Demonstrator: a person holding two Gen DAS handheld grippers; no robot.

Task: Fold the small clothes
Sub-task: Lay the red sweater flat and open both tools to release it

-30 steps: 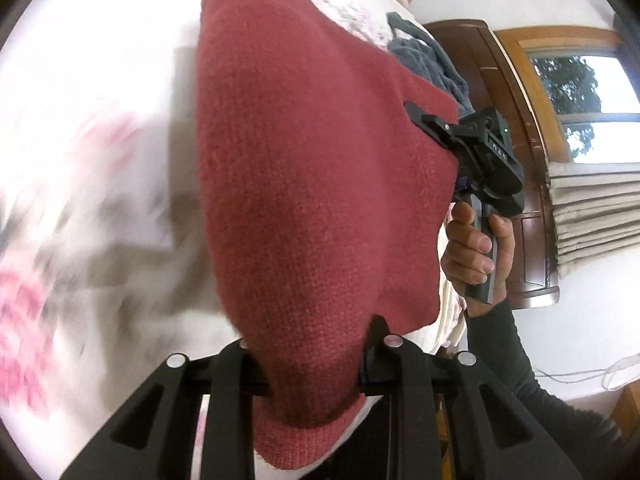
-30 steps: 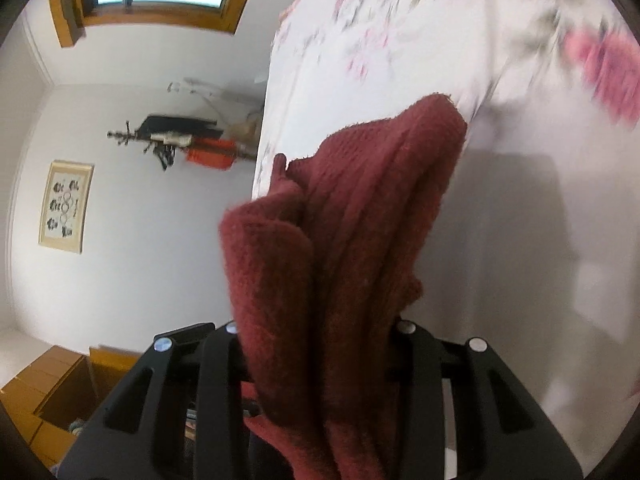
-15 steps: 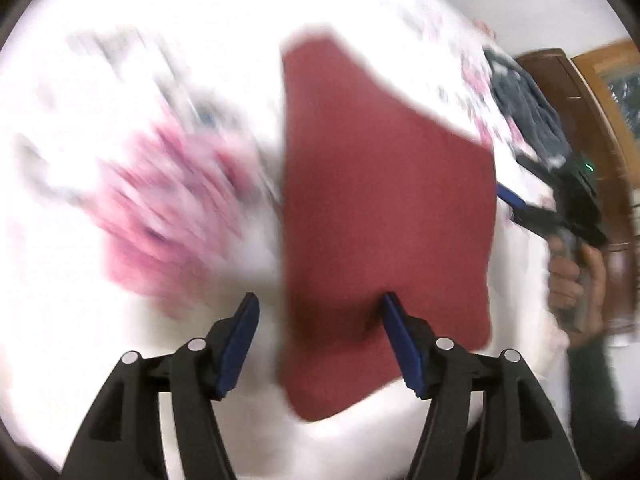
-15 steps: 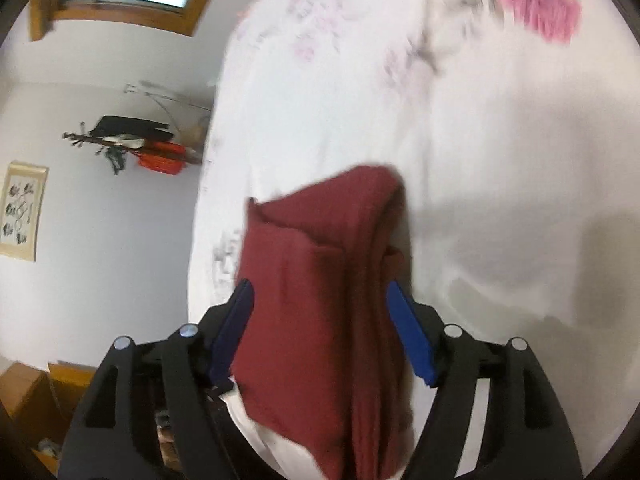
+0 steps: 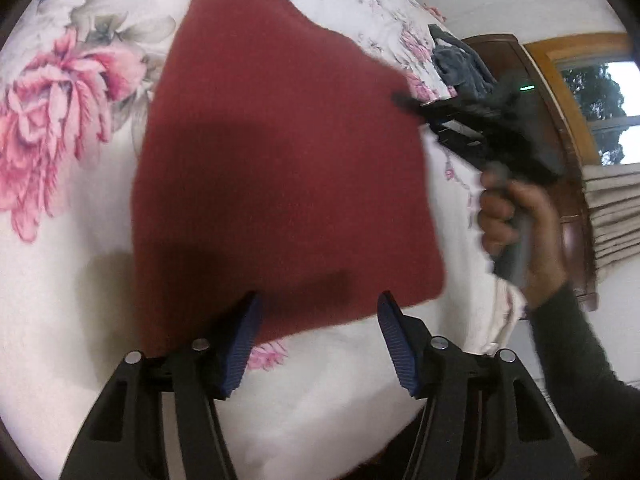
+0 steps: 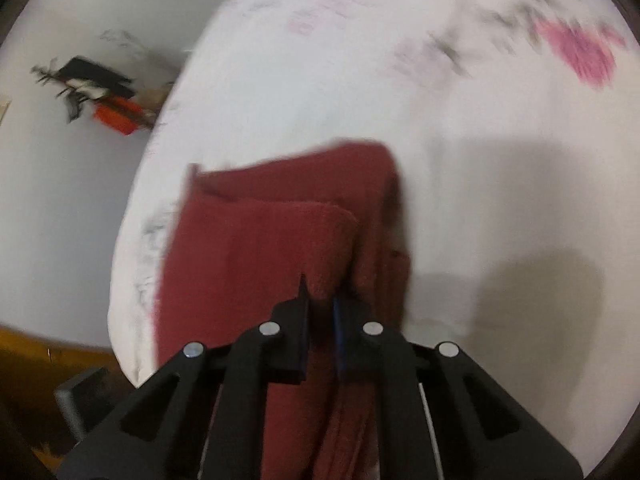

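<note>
Now that our left claw (image 5: 318, 322) has let go, spread wide, w/ the red knit (image 5: 280, 160) flat on bed (image 5: 60, 280), right claw (image 6: 319, 312) stays clamped on its edge.

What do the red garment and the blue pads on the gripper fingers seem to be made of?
The red garment looks like knitted wool or acrylic: matte, with a fuzzy surface and soft, thick folded edges in the right wrist view. The blue pads on the left gripper look like ribbed rubber or soft plastic, judging by their fine parallel grooves; the exact material is uncertain.
</note>
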